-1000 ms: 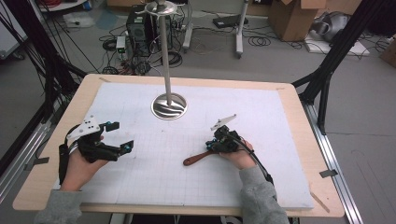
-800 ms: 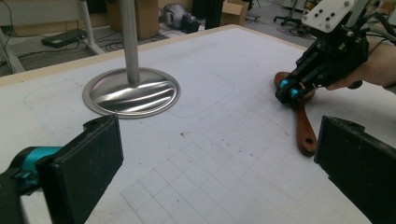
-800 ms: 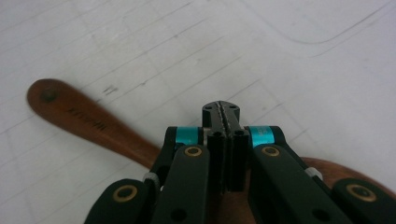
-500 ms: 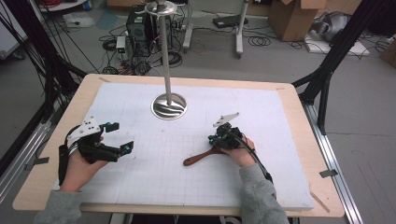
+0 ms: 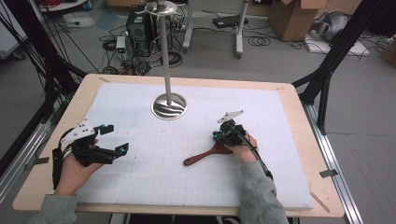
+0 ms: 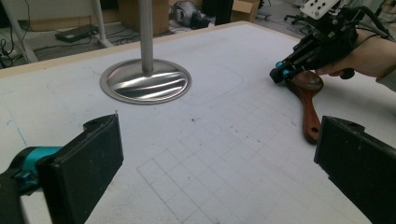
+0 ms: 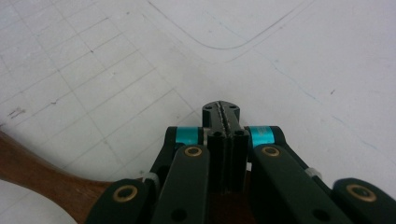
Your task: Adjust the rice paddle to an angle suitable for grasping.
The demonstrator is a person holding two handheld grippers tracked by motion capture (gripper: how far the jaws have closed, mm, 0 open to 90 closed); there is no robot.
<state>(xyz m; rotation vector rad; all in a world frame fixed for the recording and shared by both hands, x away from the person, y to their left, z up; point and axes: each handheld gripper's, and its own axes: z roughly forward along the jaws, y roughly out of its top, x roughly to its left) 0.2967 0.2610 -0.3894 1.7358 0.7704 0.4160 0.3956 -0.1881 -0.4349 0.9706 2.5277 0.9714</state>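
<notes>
Two hands rest low on the white gridded mat point(image 5: 196, 172) that covers the wooden table point(image 5: 299, 112), one near each side edge. A metal stand point(image 5: 168, 105) with a round base and tall pole stands on the mat toward the far edge, roughly midway across.

At the left edge, the left hand point(image 5: 74, 170) lies palm up with its forearm coming in from the near edge; the left gripper point(image 5: 113, 139) it holds points toward the mat's middle, jaws spread wide with nothing between them.

Toward the right edge, the right hand point(image 5: 240, 149) curls over the right gripper point(image 5: 215, 136), wrist bent inward so the tool points left across the mat. Its jaws are pressed together with nothing visible between the tips. Beneath it lies a wooden spoon point(image 5: 205, 155), bowl under the gripper and handle angled toward the near-left corner; whether gripper and spoon touch, I cannot tell.
</notes>
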